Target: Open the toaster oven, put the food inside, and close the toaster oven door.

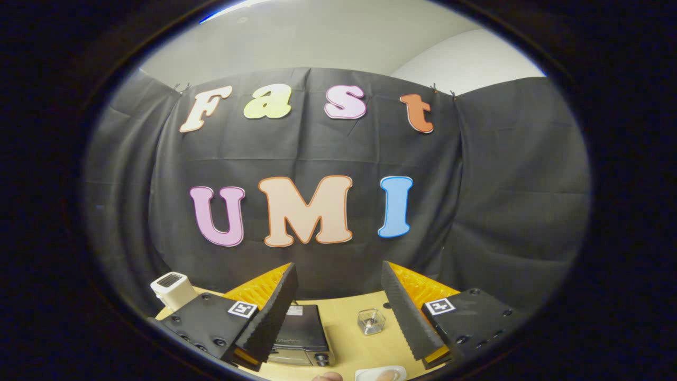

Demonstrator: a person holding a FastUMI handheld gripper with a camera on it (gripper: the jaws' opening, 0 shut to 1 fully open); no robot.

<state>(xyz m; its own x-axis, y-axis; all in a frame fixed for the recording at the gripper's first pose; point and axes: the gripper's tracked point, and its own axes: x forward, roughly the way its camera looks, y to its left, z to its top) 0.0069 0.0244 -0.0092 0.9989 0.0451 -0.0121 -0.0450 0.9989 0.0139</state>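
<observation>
- Your claw [338,317] is spread wide with nothing between its fingers, held high above the tabletop [349,330] and aimed mostly at the booth's wall.
- The oven [300,333] sits on the tabletop below, just ahead of the left finger, which hides part of it. You see its dark top and a lighter front edge with a knob at the right corner.
- The door looks shut; nothing of the task seems done yet.
- Judge the oven as heavy and rigid. It should stay put, but the door is likely hinged low and stiff, so take the handle along its top front edge and pull down and toward you, not sideways.
- The handle cannot be made out from here; tip the claw down before you commit.
- A small white dish [380,374] lies at the near edge, right of the oven. It may hold the food, probably light and soft, so pinch gently.
- A small clear container [371,321] stands between the fingers, farther out.
- A white box [173,288] stands far left.
</observation>
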